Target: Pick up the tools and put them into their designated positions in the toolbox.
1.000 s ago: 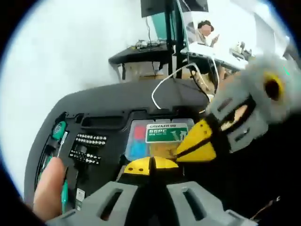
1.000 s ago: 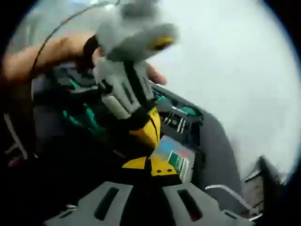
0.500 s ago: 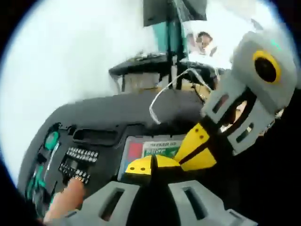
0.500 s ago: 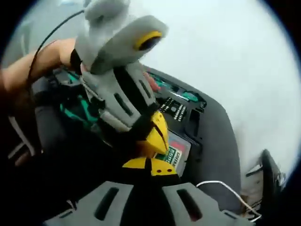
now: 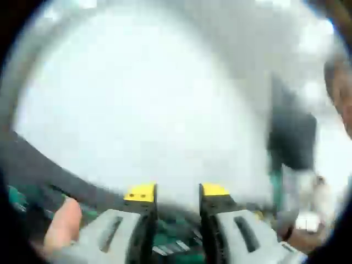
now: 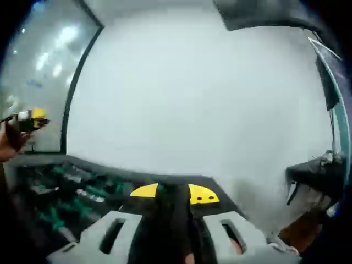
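While both grippers point up and away from the work, this looks like a gap between placements. The left gripper (image 5: 177, 193) has its jaws released with nothing between them; the right gripper (image 6: 174, 193) looks clenched on nothing. The toolbox (image 6: 66, 190) sits lower left with green tools (image 6: 55, 215) inside. Next move is probably swinging back down toward it.

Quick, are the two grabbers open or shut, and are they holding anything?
Left gripper: open, jaws apart, nothing between them.
Right gripper: shut, jaws together, nothing seen in them.
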Tool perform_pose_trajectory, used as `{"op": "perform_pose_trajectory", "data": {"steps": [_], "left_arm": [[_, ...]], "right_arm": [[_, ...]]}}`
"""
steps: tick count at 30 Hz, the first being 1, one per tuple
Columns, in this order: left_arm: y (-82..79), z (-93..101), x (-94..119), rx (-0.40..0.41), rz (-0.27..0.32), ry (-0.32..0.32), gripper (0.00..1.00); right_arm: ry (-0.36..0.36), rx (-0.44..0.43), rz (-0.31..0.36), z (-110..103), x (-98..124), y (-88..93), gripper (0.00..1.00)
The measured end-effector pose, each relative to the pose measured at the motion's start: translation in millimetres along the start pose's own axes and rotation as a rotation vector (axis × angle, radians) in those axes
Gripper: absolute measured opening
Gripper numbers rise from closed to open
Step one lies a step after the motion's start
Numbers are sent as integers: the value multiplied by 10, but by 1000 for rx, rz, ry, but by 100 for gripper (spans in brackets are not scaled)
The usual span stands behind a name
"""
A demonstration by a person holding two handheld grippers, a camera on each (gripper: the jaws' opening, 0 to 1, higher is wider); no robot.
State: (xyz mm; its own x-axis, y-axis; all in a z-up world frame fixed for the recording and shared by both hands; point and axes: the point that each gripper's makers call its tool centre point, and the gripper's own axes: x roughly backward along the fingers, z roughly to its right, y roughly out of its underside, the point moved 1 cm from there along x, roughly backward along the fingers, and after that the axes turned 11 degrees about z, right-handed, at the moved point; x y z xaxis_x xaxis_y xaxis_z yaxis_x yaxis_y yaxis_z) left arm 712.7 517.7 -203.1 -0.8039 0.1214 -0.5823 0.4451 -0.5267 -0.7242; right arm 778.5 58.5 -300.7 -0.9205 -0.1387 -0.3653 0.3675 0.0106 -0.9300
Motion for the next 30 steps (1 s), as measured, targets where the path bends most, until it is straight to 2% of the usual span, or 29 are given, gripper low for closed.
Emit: {"op": "perform_pose_trajectory", "data": {"steps": [1, 2, 3, 4, 5, 6, 7, 8, 9, 10, 11, 12, 14, 16, 17, 18, 20, 21, 22, 23, 25, 26, 27, 28, 29, 30], "left_arm": [[-371, -224, 152, -33, 56, -70, 27], [-634, -366, 255, -102, 108, -110, 27], [-892, -506, 360, -204, 161, -152, 30], [-1095, -645, 456, -324, 184, -197, 35], [-1274, -846, 612, -472, 166, -254, 40], [-1294, -1012, 718, -551, 117, -302, 43], [-1239, -1293, 903, -676, 4, -373, 44], [-1160, -1496, 1037, -708, -77, -437, 43], [-981, -1805, 1243, -733, -202, -515, 41], [-889, -1958, 1363, -752, -262, -546, 39], [-772, -2054, 1446, -724, -282, -581, 36], [-606, -2208, 1572, -605, -317, -643, 34], [-341, -2312, 1677, -433, -342, -694, 33], [-159, -2494, 1822, -437, -447, -759, 33], [-77, -2525, 1857, -423, -487, -772, 33], [48, -2539, 1854, -378, -508, -772, 35], [168, -2549, 1854, -355, -560, -773, 38], [183, -2521, 1791, -375, -564, -737, 38], [215, -2430, 1662, -417, -582, -651, 38], [228, -2368, 1609, -429, -593, -621, 38], [341, -2308, 1598, -407, -691, -606, 38], [404, -2273, 1664, -388, -776, -620, 38], [435, -2256, 1665, -424, -820, -578, 38], [456, -2270, 1628, -475, -853, -507, 38], [475, -2264, 1616, -499, -866, -475, 38], [572, -2164, 1620, -539, -894, -399, 38]], "right_arm": [[34, 35, 8, 73, -90, 75, 19], [44, 54, 23, 91, -143, 110, 19], [43, 60, 14, 88, -179, 203, 19], [45, 53, 10, 89, -199, 260, 19], [82, 1, 14, 143, -220, 363, 19], [95, -14, 22, 163, -222, 385, 18], [126, -38, 10, 232, -182, 493, 18], [147, -35, -12, 286, -142, 588, 18], [182, -26, -86, 354, -66, 754, 18], [147, -18, -68, 336, -111, 703, 18], [161, -32, 11, 356, -159, 591, 18], [165, -38, 32, 347, -152, 564, 18], [94, 11, -71, 233, -124, 726, 18], [37, 55, -111, 132, -147, 803, 18], [40, 62, -99, 119, -160, 787, 18], [36, 60, -89, 95, -168, 772, 18], [6, 5, -70, 18, -173, 737, 18], [13, 4, -69, 43, -169, 733, 18], [17, 8, -69, 64, -170, 735, 18], [23, 10, -72, 80, -168, 740, 18], [21, -5, -77, 79, -171, 754, 18], [21, -3, -81, 74, -164, 760, 18], [22, 4, -88, 69, -149, 770, 18], [25, 11, -97, 76, -146, 788, 18], [25, 13, -100, 68, -156, 810, 18], [25, 10, -100, 67, -159, 812, 18]]}}
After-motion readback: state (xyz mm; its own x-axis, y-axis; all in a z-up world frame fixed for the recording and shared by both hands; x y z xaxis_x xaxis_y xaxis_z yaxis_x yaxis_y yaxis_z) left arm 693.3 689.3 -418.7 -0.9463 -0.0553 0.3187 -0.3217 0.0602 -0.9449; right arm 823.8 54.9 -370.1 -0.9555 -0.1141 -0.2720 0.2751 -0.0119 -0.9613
